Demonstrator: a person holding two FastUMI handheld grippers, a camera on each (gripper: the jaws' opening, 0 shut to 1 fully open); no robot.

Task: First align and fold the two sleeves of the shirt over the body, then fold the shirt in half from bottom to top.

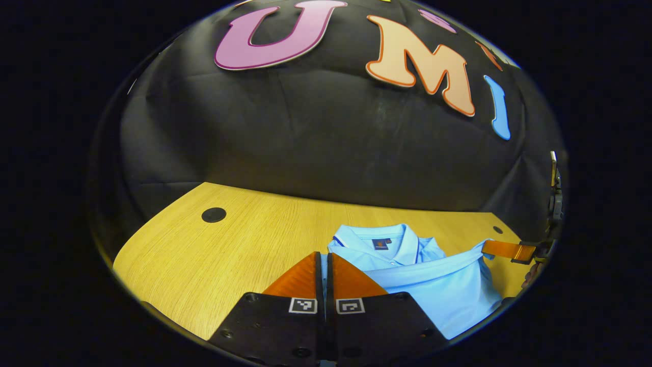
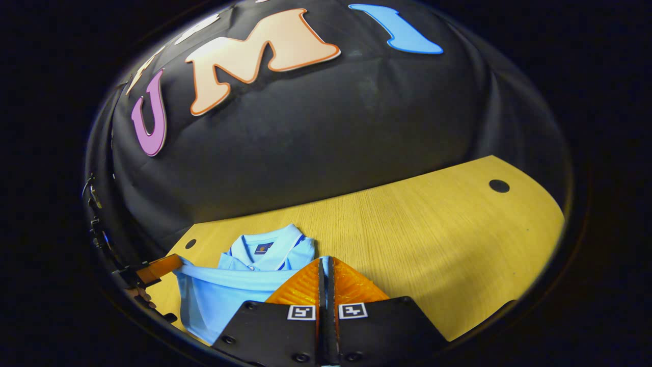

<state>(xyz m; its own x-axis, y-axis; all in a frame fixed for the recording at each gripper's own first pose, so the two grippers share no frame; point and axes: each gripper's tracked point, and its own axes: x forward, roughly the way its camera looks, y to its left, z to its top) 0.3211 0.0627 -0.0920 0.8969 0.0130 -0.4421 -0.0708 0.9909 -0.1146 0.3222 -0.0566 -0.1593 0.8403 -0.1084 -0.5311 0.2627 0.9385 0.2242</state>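
Note:
A light blue polo shirt [image 1: 433, 285] lies on the wooden table [image 1: 244, 239] with its collar [image 1: 379, 239] toward the booth wall. Its lower edge is lifted and stretched as a taut band across the body, just below the collar. My left gripper [image 1: 324, 257] is shut on one end of that edge, a thin strip of blue cloth showing between its fingers. The right gripper [image 1: 489, 248] pinches the other end at the far right. In the right gripper view, my right gripper [image 2: 324, 262] is shut on the blue cloth of the shirt [image 2: 229, 290], and the left gripper [image 2: 175, 262] holds the far end.
Bare wood spreads left of the shirt in the left gripper view and across the table [image 2: 433, 229] in the right gripper view. Round dark holes [image 1: 213, 214] [image 2: 499, 185] sit near the table's back corners. The black cloth wall stands close behind the table.

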